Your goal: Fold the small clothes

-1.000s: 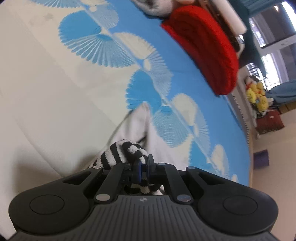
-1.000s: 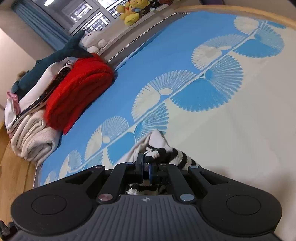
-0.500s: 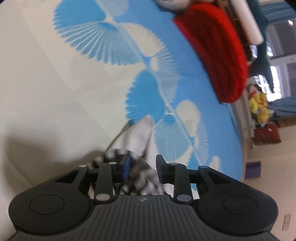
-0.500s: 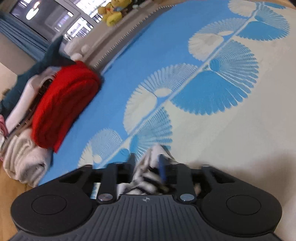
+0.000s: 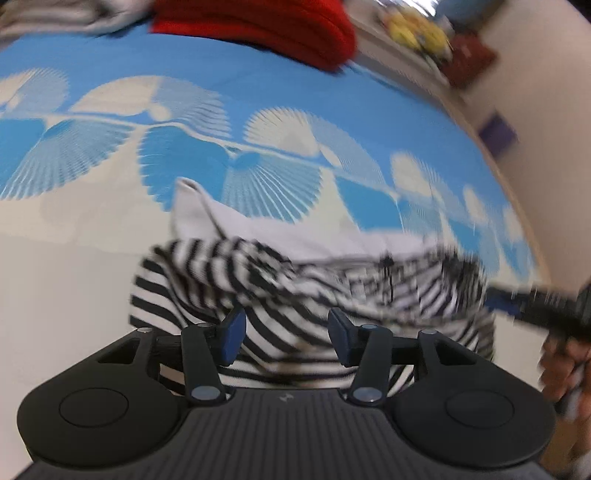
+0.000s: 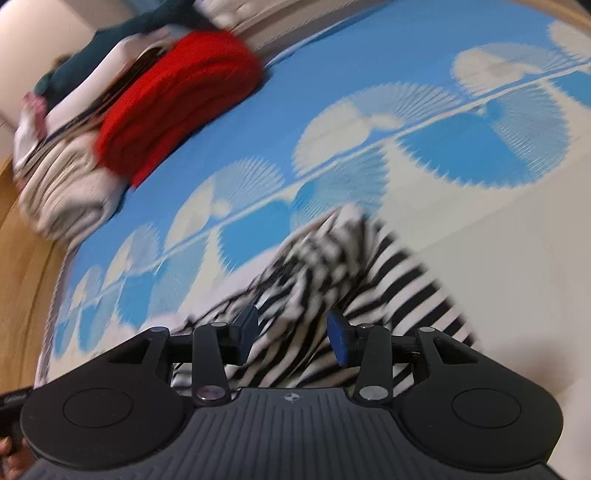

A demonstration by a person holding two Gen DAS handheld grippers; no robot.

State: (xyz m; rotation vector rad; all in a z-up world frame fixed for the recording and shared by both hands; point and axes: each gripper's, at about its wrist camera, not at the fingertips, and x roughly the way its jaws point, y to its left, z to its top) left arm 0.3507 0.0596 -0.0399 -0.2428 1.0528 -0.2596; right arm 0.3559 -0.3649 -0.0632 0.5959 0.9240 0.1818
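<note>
A small black-and-white striped garment lies bunched on the bed, with a plain white part showing at its far edge. It also shows in the right wrist view. My left gripper is open just above the garment's near edge and holds nothing. My right gripper is open over the same garment and holds nothing. The right gripper also shows, blurred, at the right edge of the left wrist view.
The bed cover is blue and cream with fan patterns. A folded red knit lies on a pile of folded clothes at the far side. Soft toys sit beyond the bed. A wooden edge runs at the left.
Both grippers were shut on the striped garment a second ago. Both have opened and let it drop onto the bed. Both have pulled back and turned, and the views are blurred.
</note>
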